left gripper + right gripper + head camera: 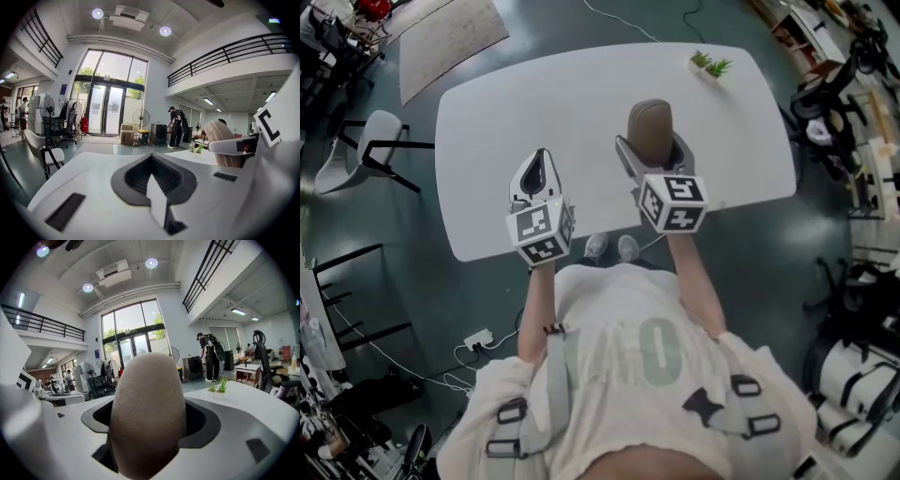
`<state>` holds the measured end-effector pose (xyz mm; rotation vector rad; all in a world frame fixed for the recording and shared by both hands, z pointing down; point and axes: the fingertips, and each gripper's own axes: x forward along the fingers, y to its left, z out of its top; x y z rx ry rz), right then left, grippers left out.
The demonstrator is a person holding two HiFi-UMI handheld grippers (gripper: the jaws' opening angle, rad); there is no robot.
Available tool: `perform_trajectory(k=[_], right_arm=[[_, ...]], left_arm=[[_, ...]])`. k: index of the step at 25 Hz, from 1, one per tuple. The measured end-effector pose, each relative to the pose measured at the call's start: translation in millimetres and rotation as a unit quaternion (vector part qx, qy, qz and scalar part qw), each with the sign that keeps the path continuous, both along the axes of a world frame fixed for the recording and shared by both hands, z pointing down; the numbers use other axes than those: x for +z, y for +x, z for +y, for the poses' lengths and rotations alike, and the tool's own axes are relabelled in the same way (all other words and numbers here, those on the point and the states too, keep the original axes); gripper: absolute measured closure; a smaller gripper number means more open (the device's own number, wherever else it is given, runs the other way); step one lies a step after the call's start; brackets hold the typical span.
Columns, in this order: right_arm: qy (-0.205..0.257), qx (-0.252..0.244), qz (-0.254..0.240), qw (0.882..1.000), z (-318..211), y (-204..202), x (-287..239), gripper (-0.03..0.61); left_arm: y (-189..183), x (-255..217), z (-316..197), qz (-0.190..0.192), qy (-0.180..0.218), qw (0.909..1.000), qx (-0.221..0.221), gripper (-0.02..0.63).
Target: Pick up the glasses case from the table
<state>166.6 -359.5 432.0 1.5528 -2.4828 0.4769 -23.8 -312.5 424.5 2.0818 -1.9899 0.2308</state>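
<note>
The brown, oval glasses case (650, 125) sticks out forward from my right gripper (654, 152), which is shut on it above the white table (525, 103). In the right gripper view the case (146, 408) fills the space between the jaws and hides most of them. The left gripper view shows the case (218, 137) off to the right, held in the other gripper. My left gripper (536, 174) hangs over the table's near left part, shut, with nothing between its jaws (154, 177). Whether the case touches the tabletop is hidden.
A small potted plant (710, 65) stands at the table's far right corner (218, 387). A white chair (358, 155) is left of the table, a pale rug (450, 33) beyond it, and office chairs (825, 94) to the right. A power strip (478, 339) lies on the floor.
</note>
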Motion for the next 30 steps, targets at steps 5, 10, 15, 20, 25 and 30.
perform_trajectory(k=[5,10,15,20,25,30], right_arm=[[0.012,0.018,0.001,1.000,8.3,23.8,1.7,0.189],[0.003,0.017,0.002,1.000,12.0,32.4,15.2,0.189],[-0.004,0.023,-0.006,1.000,11.9,39.4,21.0,0.189],[-0.002,0.017,-0.007,1.000,9.6,36.4,18.2,0.189],[-0.003,0.012,-0.007,1.000,9.8,33.4,17.9,0.189],[-0.005,0.012,-0.012,1.000,9.6,32.5,17.3,0.189]], left_arm=[[8.5,0.0,-2.0,0.000,-0.001,1.0000,0.006,0.611],[14.0,-1.5,-5.0,-0.004,0.001,1.0000,0.006,0.611],[17.4,2.2,-2.6,-0.012,0.001,0.9999,0.009,0.611],[13.8,4.0,-2.2,-0.010,0.000,0.9999,0.004,0.611],[14.6,4.0,-2.3,-0.010,0.001,0.9999,0.003,0.611],[15.8,0.3,-3.4,-0.008,0.002,1.0000,0.003,0.611]])
